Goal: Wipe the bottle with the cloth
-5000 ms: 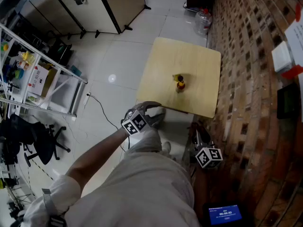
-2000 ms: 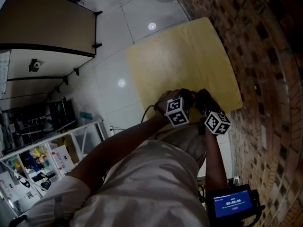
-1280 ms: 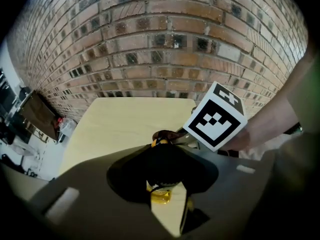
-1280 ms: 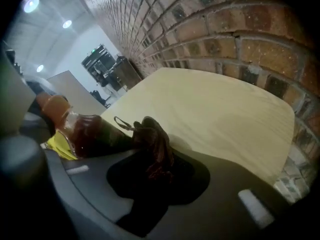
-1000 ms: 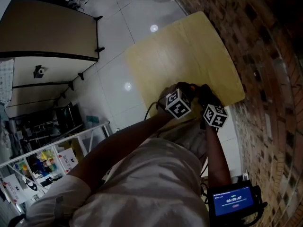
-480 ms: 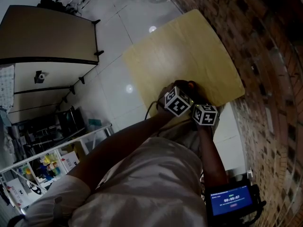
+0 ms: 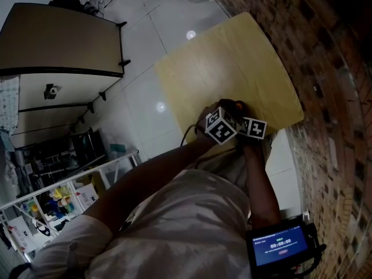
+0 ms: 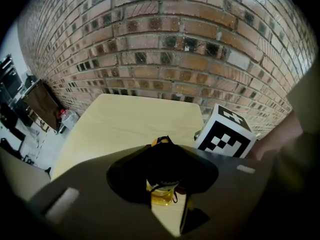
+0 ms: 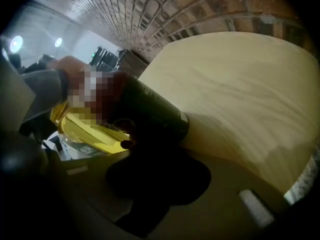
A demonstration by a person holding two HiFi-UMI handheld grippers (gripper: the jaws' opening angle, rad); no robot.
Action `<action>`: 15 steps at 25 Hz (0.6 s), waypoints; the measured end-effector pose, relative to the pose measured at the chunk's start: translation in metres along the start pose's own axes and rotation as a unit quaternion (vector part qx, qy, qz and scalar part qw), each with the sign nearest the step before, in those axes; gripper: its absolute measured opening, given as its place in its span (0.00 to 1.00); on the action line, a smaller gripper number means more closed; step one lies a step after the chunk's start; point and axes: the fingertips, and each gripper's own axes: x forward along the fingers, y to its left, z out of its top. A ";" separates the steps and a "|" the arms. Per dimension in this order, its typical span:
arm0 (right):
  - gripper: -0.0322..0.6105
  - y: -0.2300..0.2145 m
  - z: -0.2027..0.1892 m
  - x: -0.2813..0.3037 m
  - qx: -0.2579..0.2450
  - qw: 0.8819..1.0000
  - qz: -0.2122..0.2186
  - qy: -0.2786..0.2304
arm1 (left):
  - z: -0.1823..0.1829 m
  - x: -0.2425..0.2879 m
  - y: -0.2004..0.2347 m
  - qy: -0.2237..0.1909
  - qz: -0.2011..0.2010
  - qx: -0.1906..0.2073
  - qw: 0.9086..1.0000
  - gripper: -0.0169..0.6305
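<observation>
L view: my left gripper (image 8: 162,184) clamped the yellow-liquid bottle (image 8: 162,194) at near table edge | head view: grippers hid it | R view: right gripper (image 9: 150,151) beside bottle, jaws too dark to call | wooden table (image 7: 232,57), brick wall (image 7: 325,51), tiled floor (image 7: 145,45)

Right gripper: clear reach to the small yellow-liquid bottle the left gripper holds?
Probably yes. The small yellow-liquid bottle sits just ahead of the right gripper with nothing between; the left gripper clamps it, covering part.
</observation>
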 end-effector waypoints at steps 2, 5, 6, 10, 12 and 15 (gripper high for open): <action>0.17 -0.001 -0.005 -0.005 -0.026 0.999 0.013 0.036 | -0.002 0.004 0.002 -0.002 -0.020 0.026 0.999 0.26; 0.17 -0.025 -0.005 -0.048 -0.066 0.997 0.008 0.035 | -0.005 0.002 -0.018 -0.012 -0.075 0.116 0.990 0.26; 0.17 -0.034 0.003 -0.066 -0.070 0.997 0.005 0.018 | -0.007 -0.001 -0.025 -0.015 -0.094 0.151 0.984 0.26; 0.17 -0.043 0.046 -0.121 -0.123 0.991 0.028 -0.040 | -0.017 -0.011 -0.046 -0.018 -0.152 0.262 0.953 0.26; 0.17 -0.030 0.062 -0.124 -0.183 0.981 0.053 -0.035 | -0.026 -0.010 -0.049 -0.019 -0.174 0.293 0.940 0.26; 0.17 -0.002 0.072 -0.101 -0.247 0.964 0.100 -0.001 | -0.041 -0.005 -0.050 -0.020 -0.195 0.330 0.923 0.26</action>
